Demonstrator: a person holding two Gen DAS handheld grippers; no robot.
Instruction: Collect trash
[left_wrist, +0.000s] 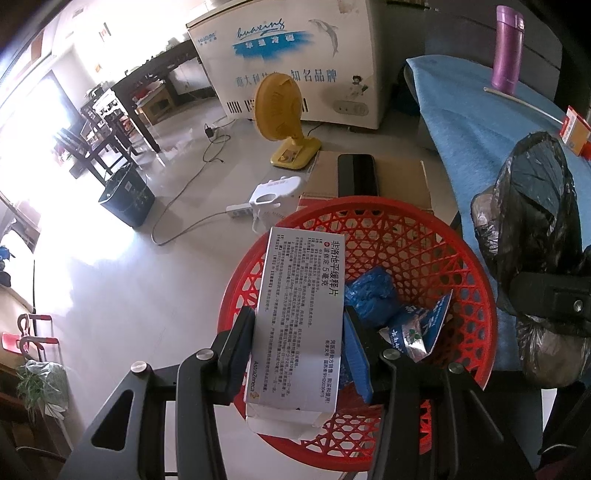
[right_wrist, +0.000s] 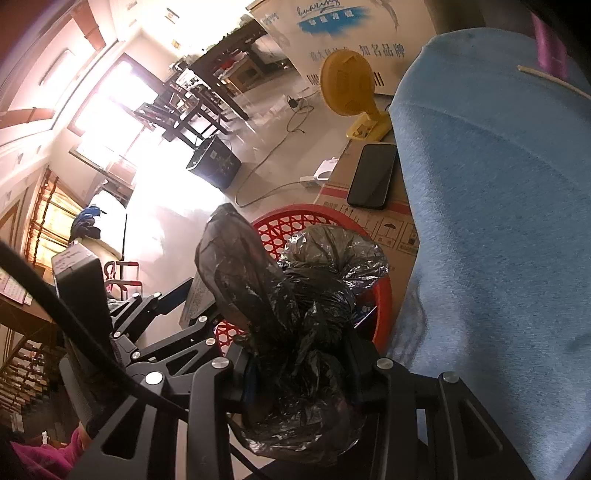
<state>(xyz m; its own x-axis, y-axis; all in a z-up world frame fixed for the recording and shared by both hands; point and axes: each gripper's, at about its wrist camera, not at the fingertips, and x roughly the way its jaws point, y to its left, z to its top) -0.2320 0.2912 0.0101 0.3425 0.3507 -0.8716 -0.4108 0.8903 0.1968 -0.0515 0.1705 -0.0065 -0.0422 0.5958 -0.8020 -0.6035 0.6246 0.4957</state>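
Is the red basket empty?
No, the red basket already holds crumpled blue plastic and a torn wrapper.

"AstraZeneca" and "5" on white medicine box (left_wrist: 295, 321), "知名品牌" on chest freezer (left_wrist: 295, 62)

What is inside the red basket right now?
In the red basket: crumpled blue plastic and a torn blue-and-white wrapper. The medicine box held above hides the rest.

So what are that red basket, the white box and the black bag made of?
Red basket: glossy moulded plastic, judging by its open lattice. White box: thin printed cardboard, probably, with folded flaps. Black bag: thin plastic film, crinkled and shiny.
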